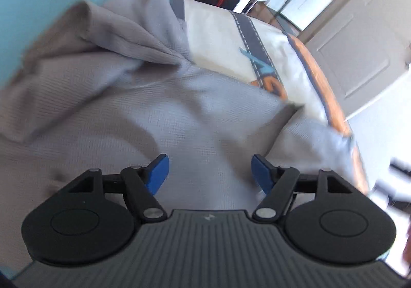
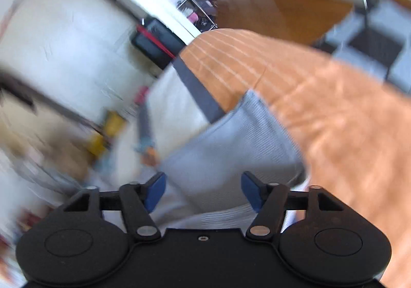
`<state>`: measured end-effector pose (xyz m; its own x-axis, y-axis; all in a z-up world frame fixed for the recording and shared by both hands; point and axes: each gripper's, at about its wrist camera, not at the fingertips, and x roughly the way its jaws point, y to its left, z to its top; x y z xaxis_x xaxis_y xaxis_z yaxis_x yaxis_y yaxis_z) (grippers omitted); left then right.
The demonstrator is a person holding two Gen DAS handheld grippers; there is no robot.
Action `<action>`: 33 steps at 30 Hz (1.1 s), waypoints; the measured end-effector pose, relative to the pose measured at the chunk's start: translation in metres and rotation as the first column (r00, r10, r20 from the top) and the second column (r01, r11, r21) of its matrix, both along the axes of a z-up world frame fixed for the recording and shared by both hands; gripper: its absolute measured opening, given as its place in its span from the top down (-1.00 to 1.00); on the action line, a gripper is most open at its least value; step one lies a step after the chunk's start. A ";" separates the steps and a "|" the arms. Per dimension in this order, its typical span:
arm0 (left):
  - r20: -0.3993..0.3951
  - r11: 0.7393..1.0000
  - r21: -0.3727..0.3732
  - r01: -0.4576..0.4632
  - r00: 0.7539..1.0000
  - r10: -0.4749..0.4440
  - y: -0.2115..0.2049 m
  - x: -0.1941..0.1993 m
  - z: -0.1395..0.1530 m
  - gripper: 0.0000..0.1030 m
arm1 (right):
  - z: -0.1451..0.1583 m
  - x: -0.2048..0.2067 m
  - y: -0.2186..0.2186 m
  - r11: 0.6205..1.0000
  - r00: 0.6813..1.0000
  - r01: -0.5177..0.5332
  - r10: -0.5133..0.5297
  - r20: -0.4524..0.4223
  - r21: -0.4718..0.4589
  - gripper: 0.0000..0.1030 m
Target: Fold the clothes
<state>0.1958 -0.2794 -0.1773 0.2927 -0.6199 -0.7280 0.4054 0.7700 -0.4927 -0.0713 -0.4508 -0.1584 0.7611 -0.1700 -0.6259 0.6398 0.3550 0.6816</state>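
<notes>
Bright daylight, soft shadows on grey garment (image 1: pixel 179 118); heavy motion blur in right view, fisheye-curved edges

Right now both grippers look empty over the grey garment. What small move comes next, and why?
Probably lower the left gripper onto the rumpled fold of the grey garment and pinch it. Both the left and the right gripper stand open with nothing between the pads, and the cloth still lies bunched on the bed cover, with one end near the orange edge, so it needs flattening first.
</notes>
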 end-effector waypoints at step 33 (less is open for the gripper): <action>0.124 0.973 0.028 0.231 0.965 -0.233 -0.112 -0.062 -0.003 0.76 | -0.036 -0.053 0.072 0.815 0.812 -0.550 0.470 -0.346 -0.182 -0.31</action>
<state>0.1341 -0.3914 -0.1804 0.2319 -0.6722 -0.7031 0.6316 0.6538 -0.4167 -0.1239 -0.3786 -0.1943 0.5880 0.0078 -0.8088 0.4584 0.8207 0.3411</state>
